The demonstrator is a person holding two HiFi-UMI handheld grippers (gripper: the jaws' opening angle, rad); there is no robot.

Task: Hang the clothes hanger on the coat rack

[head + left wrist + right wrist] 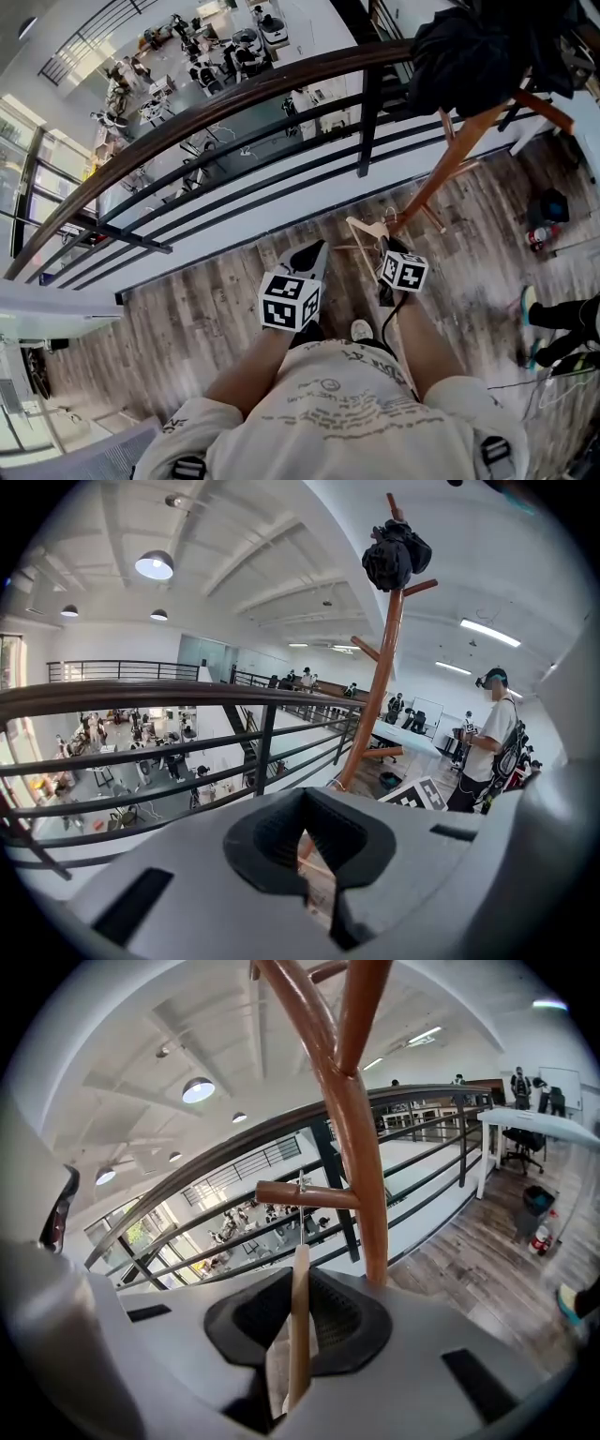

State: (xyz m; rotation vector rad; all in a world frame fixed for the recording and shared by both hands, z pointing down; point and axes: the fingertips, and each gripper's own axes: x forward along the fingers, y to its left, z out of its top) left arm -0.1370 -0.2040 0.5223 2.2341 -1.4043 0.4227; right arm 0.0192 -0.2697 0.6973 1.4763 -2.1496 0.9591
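Note:
The brown wooden coat rack (pixel 452 161) stands beside the railing, with dark clothes (pixel 483 47) bundled on its top. A pale wooden clothes hanger (pixel 367 228) is upright in front of its pole. My right gripper (pixel 389 247) is shut on the hanger. In the right gripper view the hanger (pixel 299 1307) rises between the jaws, and its metal hook (pixel 300 1185) sits at a short peg (pixel 281 1192) of the rack (pixel 361 1147). My left gripper (pixel 313 251) is to the left of it, shut and holding nothing. It (pixel 307 850) faces the rack (pixel 377 682) from a short way off.
A dark metal railing (pixel 234 105) with a wooden top rail runs just beyond the rack, over a drop to a lower floor. A person (pixel 489 738) stands by a white table (pixel 408 738) at the right. Someone's feet (pixel 553 319) and a red object (pixel 538 236) are on the wooden floor.

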